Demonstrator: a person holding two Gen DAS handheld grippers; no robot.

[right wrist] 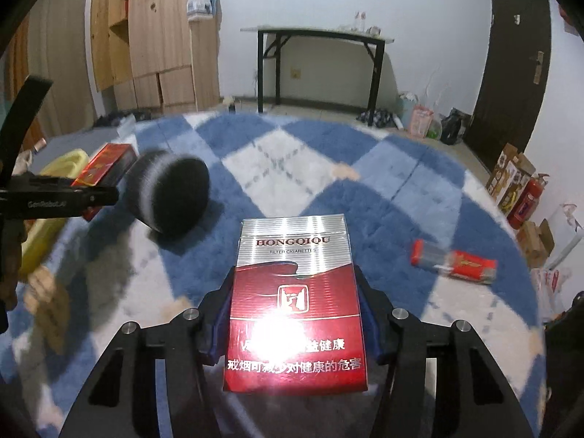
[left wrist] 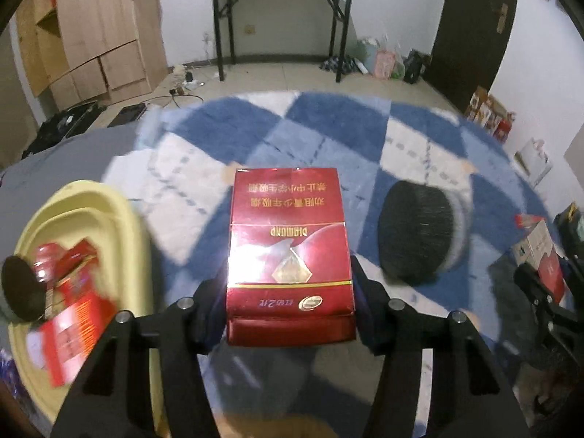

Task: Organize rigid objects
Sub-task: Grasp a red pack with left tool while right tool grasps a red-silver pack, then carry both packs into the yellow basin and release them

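Observation:
My left gripper (left wrist: 290,292) is shut on a red Diamond cigarette box (left wrist: 290,248) and holds it above the blue and white checked rug. A yellow tub (left wrist: 120,219) at the left holds red boxes (left wrist: 73,314) and a round black lid (left wrist: 20,288). My right gripper (right wrist: 295,314) is shut on a red and silver Hongqiqu cigarette box (right wrist: 295,303). A round black and grey puck (right wrist: 171,193) lies on the rug; it also shows in the left wrist view (left wrist: 419,237). A red and clear small box (right wrist: 454,261) lies on the rug at the right.
The left gripper with its red box (right wrist: 106,168) shows at the left of the right wrist view, near the yellow tub (right wrist: 64,162). A black-legged table (right wrist: 321,69), wooden cabinets (right wrist: 157,36), bags and a fire extinguisher (right wrist: 525,199) stand around the rug's far edges.

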